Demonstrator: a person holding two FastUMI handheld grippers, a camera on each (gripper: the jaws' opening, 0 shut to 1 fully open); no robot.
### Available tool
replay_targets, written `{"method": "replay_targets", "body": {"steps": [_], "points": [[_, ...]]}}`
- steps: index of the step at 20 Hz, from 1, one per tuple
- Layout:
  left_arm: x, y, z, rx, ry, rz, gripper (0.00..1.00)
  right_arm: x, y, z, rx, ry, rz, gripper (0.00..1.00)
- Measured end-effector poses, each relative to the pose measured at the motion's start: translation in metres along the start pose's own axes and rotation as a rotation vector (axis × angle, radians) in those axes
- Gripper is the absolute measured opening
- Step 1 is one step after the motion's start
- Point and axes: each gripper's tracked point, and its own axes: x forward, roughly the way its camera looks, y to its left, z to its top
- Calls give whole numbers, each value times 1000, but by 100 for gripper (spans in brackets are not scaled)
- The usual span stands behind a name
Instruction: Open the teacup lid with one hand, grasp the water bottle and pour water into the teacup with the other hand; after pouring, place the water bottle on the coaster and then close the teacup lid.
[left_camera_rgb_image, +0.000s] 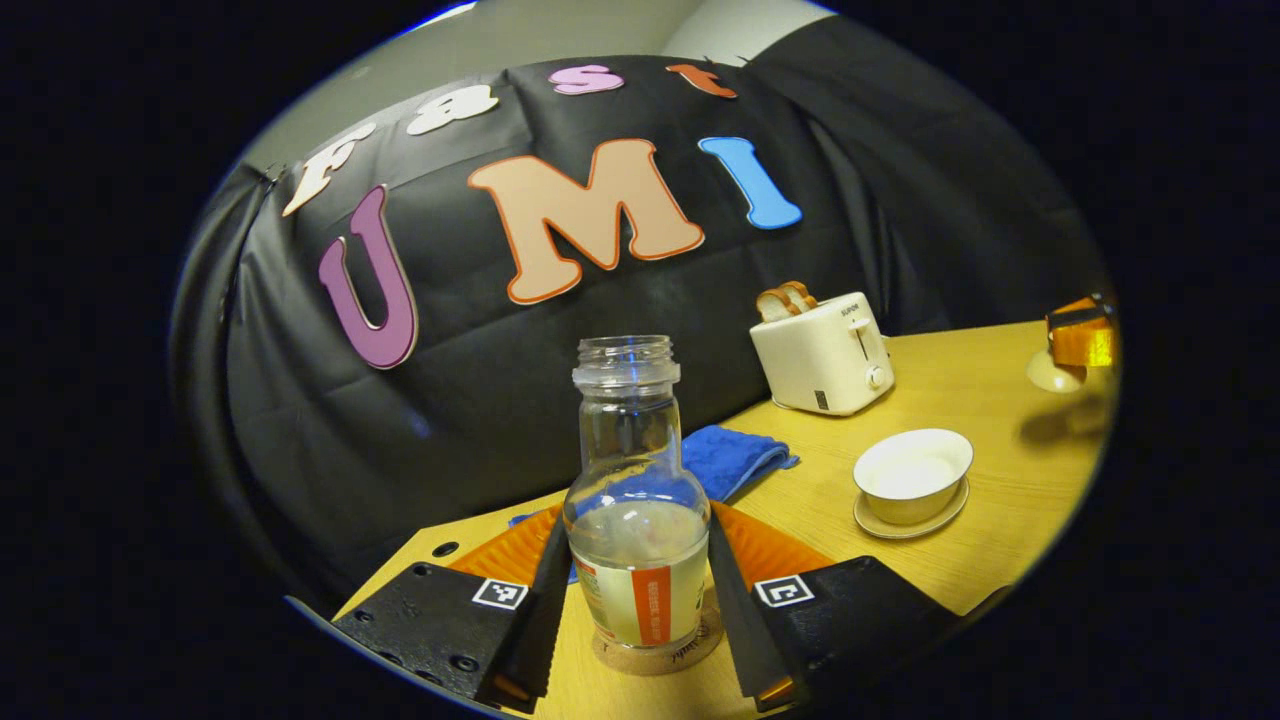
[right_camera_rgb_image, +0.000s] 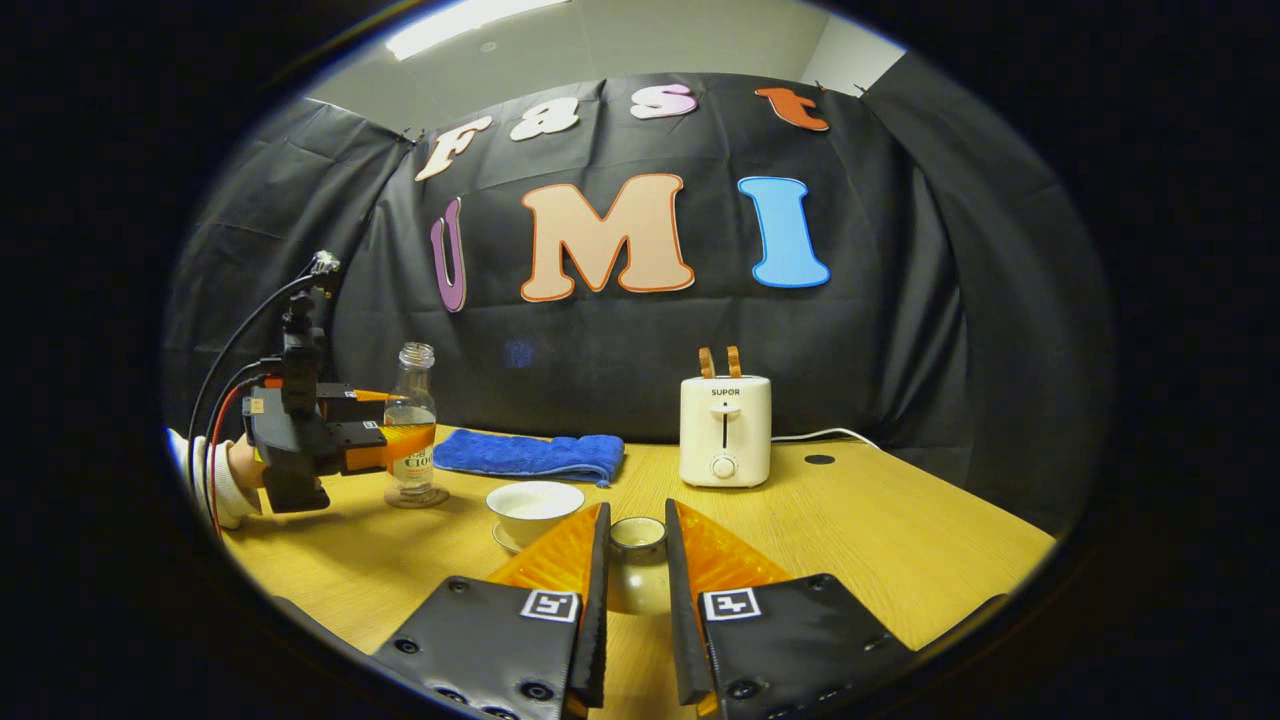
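Observation:
The glass water bottle (left_camera_rgb_image: 630, 420), uncapped and part full, stands on a round cork coaster (left_camera_rgb_image: 655, 658). My left gripper (left_camera_rgb_image: 636, 518) is shut on the bottle, one finger pressed against each side of its belly. In the right gripper view that gripper (right_camera_rgb_image: 405, 440) holds the bottle (right_camera_rgb_image: 412, 400) at the table's left. The white teacup (left_camera_rgb_image: 912, 470) sits uncovered on its saucer (left_camera_rgb_image: 910, 522), with liquid inside. My right gripper (right_camera_rgb_image: 635, 505) is shut on the small teacup lid (right_camera_rgb_image: 637, 535), held above the table just right of the teacup (right_camera_rgb_image: 534, 505). The left gripper view shows that lid (left_camera_rgb_image: 1050, 372) at the far right.
A white toaster (right_camera_rgb_image: 725, 430) with two bread slices stands at the back of the wooden table (right_camera_rgb_image: 900, 540). A folded blue cloth (right_camera_rgb_image: 530, 455) lies behind the teacup. A person's hand (right_camera_rgb_image: 235, 475) and cables sit behind the left gripper.

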Motion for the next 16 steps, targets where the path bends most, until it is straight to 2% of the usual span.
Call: {"method": "replay_targets", "body": {"steps": [5, 16], "points": [[0, 3, -10, -32, 26, 6, 67, 1, -1, 1, 0, 0, -4, 30], [4, 9, -12, -138, 4, 51, 70, 0, -1, 0, 0, 1, -5, 30]]}}
